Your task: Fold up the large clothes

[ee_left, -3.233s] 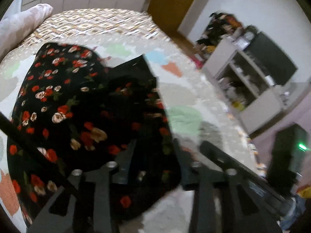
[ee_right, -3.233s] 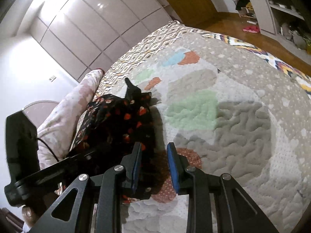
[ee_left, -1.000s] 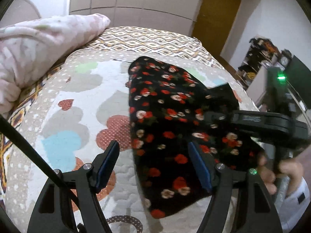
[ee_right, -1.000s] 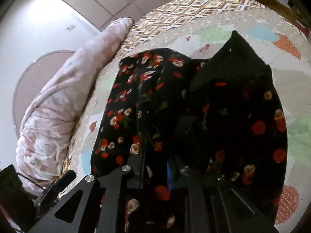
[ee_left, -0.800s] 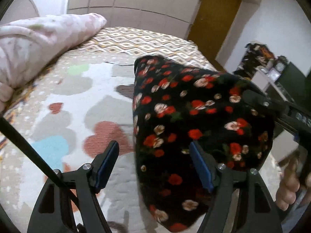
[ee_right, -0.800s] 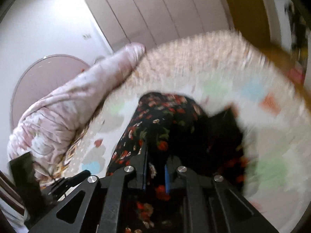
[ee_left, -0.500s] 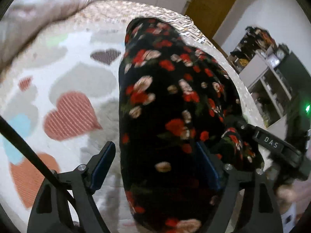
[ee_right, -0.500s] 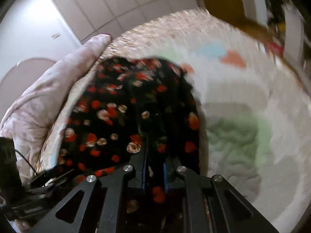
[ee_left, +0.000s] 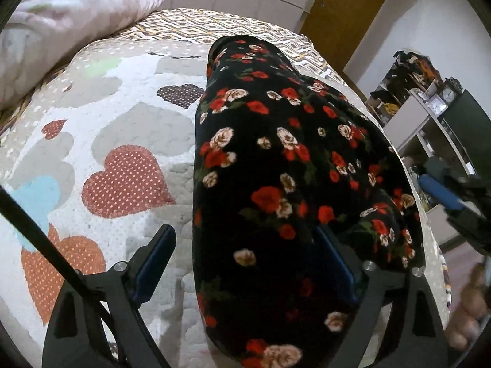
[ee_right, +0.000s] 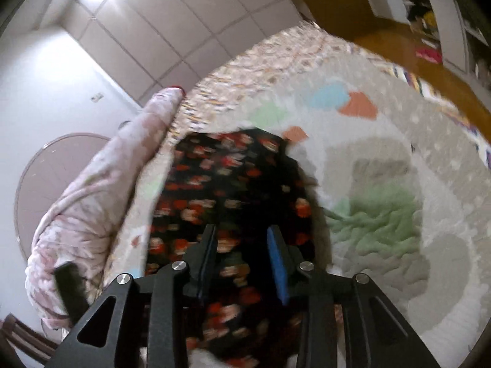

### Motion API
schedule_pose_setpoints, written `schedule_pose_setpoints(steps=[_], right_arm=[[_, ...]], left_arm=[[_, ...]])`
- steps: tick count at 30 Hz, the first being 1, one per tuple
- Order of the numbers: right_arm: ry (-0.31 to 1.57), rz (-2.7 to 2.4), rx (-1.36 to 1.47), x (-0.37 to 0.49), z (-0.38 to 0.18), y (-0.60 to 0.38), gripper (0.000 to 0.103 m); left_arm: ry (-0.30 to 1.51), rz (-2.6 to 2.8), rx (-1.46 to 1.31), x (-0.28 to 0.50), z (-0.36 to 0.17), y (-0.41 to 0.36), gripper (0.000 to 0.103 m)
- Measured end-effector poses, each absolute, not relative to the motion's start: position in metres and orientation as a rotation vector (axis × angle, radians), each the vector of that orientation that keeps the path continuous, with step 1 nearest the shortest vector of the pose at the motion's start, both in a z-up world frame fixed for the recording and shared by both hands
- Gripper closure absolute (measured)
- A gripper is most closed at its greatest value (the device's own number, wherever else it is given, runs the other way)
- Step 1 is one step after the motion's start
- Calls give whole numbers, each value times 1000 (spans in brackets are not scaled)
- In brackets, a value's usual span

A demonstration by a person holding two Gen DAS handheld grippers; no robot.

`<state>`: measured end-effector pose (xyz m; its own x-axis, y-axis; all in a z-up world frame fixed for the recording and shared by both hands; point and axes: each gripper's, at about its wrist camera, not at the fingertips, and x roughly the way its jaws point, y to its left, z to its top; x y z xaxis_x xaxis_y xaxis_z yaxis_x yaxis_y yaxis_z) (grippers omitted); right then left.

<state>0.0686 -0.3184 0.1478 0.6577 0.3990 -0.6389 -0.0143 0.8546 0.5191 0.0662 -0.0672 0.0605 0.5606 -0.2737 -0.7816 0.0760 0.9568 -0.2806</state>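
The folded flowered dress (ee_left: 285, 165) lies along the middle of the bed (ee_left: 122, 116). Left tool (ee_left: 245, 263) and right tool (ee_right: 242, 257) are both opening, released, over it.

Left gripper (ee_left: 245, 260): matte black angular frame with triangular cut-outs, blue pads on the inner faces of both fingers (ee_left: 155, 263), a silver screw head at each finger joint, and a thin black cable running diagonally past the left finger. Right gripper (ee_right: 242, 254): same black skeletal frame, four silver screws across the linkage, blue pads on the fingers (ee_right: 277, 263). In the left wrist view its blue pad and black body are blurred at the right edge.
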Motion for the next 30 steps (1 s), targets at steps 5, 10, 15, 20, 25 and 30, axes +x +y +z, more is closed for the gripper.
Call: schedule_pose_setpoints(steps=[5,10,15,20,25,30], right_arm=[[856,342,462,49,151,-289,82],[971,267,343,49,93,-280,102],[984,228,385,54,85,-293,103],[965,191,285,48,102,-277,103],[855,236,277,28,155,-253,96],[857,517,348,33,170,-204,96]], left_arm=[[916,-207,-200,36,74,-61,12],[866,-200,-177,2,89,-42,12],[768,-96,-111,-31,101,-18,12],[645,86,-11,-55,112,-1,10],[589,200,-7,-68,117,21,3],[597,247,-18,-71,117,40,3]])
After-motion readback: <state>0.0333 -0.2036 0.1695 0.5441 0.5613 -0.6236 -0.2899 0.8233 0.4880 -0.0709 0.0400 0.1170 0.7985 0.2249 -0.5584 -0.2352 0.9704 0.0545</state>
